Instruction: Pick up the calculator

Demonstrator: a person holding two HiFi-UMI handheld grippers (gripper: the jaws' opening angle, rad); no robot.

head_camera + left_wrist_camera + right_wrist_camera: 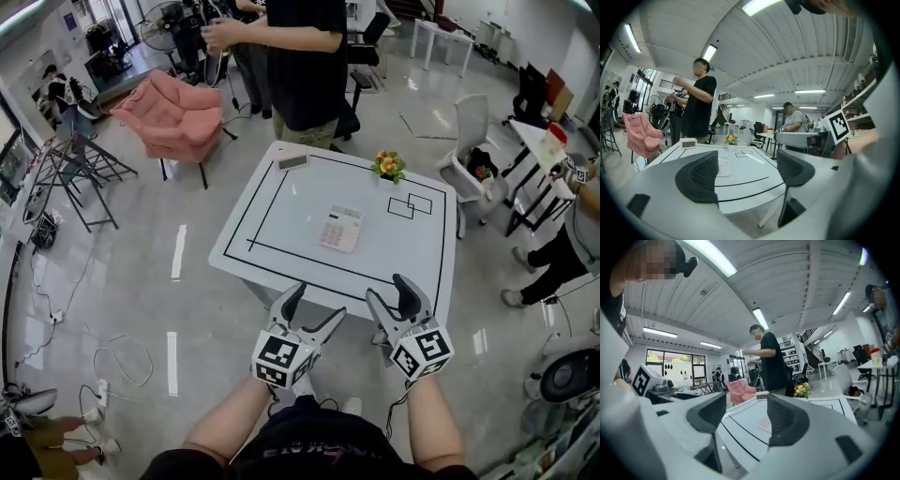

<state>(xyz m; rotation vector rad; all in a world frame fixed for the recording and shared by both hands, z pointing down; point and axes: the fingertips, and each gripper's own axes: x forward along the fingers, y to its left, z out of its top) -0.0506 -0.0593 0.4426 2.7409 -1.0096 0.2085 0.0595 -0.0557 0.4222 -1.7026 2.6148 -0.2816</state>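
Head view — calc. (pixel 340 228) print too small

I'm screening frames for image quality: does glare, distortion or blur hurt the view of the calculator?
Head view: even light, calculator sharp, glare streaks on the floor. Left gripper view: heavy fisheye, dark corners, calculator partly behind a jaw. Right gripper view: same fisheye, calculator only a pale patch seen between the jaws.

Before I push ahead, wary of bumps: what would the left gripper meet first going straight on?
Likely the near edge of the white table; if the left gripper clears it, the calculator.
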